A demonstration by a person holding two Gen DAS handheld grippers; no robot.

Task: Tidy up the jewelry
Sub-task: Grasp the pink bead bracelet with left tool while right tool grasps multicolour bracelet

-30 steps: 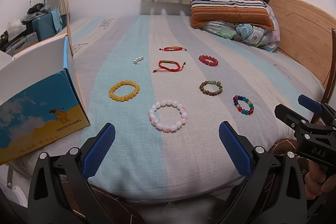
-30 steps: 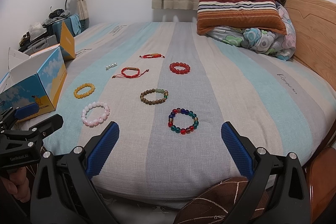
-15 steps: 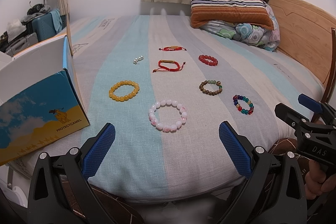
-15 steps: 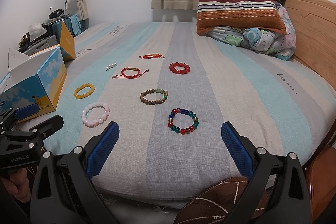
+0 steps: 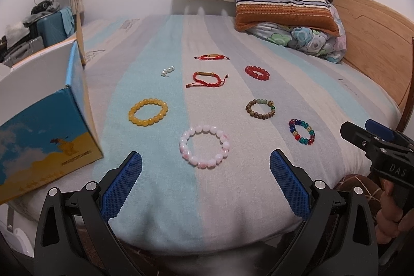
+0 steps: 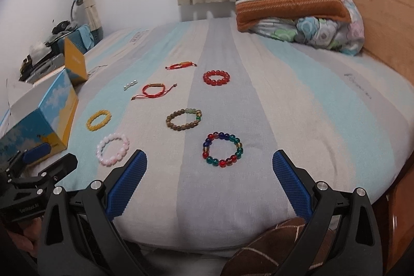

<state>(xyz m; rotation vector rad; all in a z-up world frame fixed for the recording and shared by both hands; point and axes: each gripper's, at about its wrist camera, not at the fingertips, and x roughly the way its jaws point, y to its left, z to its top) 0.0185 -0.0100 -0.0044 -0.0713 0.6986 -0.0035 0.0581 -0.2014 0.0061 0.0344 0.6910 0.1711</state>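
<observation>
Several bracelets lie spread on the striped bed. A pink bead bracelet (image 5: 205, 146) lies just beyond my open left gripper (image 5: 205, 181). A multicolour bead bracelet (image 6: 222, 152) lies just ahead of my open right gripper (image 6: 209, 183). Farther off are a brown bead bracelet (image 6: 183, 119), a yellow one (image 5: 148, 111), a red bead one (image 6: 216, 77), two red cord bracelets (image 5: 207, 78) (image 5: 212, 57) and a short pearl string (image 5: 167, 71). Both grippers hover empty near the bed's front edge.
An open blue and yellow cardboard box (image 5: 41, 120) stands at the bed's left edge. A striped pillow and a floral quilt (image 5: 284, 9) are piled at the back right against the wooden headboard (image 5: 375, 27). Suitcases and clutter (image 5: 44, 22) sit beyond the left side.
My right gripper has moved forward and tipped slightly, so the bracelets sit closer in its view. The left gripper has held still. No bracelet has shifted.
</observation>
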